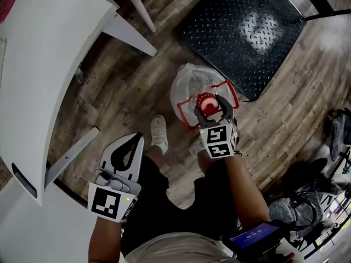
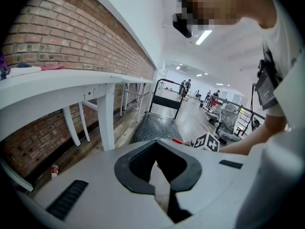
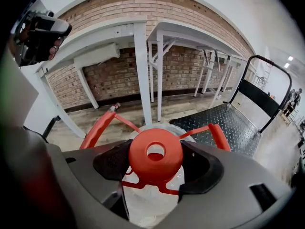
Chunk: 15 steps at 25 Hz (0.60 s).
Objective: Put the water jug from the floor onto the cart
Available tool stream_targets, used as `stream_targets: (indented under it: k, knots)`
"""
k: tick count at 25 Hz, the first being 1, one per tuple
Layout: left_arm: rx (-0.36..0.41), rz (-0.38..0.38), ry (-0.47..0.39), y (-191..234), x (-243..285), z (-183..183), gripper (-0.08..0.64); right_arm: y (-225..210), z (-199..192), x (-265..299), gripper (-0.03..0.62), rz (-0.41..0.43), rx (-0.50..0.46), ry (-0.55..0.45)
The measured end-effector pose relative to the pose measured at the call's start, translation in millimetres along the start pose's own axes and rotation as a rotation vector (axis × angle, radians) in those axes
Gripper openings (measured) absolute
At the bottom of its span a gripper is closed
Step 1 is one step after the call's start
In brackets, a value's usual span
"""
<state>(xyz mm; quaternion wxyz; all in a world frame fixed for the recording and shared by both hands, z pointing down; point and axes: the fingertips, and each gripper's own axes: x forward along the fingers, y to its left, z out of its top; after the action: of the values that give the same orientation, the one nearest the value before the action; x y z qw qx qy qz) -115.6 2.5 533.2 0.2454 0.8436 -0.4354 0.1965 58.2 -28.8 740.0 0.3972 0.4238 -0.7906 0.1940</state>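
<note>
Right gripper [image 1: 213, 106] jaws spread around red cap [image 3: 155, 155] of water jug [image 1: 184, 89], pads seemingly not pressing, left gripper [image 1: 135, 141] clenched, empty, off to its side.

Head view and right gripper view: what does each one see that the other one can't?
Only the head view shows the left claw, shut and empty, and the person's shoes. Only the right gripper view shows the brick wall. Both show the water jug standing on the floor, its red cap sitting inside the open right claw, and the cart's deck just behind.
</note>
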Motion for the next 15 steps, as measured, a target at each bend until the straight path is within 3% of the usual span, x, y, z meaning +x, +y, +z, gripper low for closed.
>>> stream_targets:
  k: [7,11,15]
  knots:
    - [-0.003,-0.013,0.034,-6,3,-2,0.002,2,-1,-4,0.313,-0.010,0.009,-0.004]
    - [0.016,-0.024,-0.044,-6,4,16,0.002,2,12,-26,0.313,-0.013,0.034,-0.016]
    - [0.016,-0.020,0.010,-10,3,22,0.002,-5,34,-59,0.313,-0.016,0.071,-0.025]
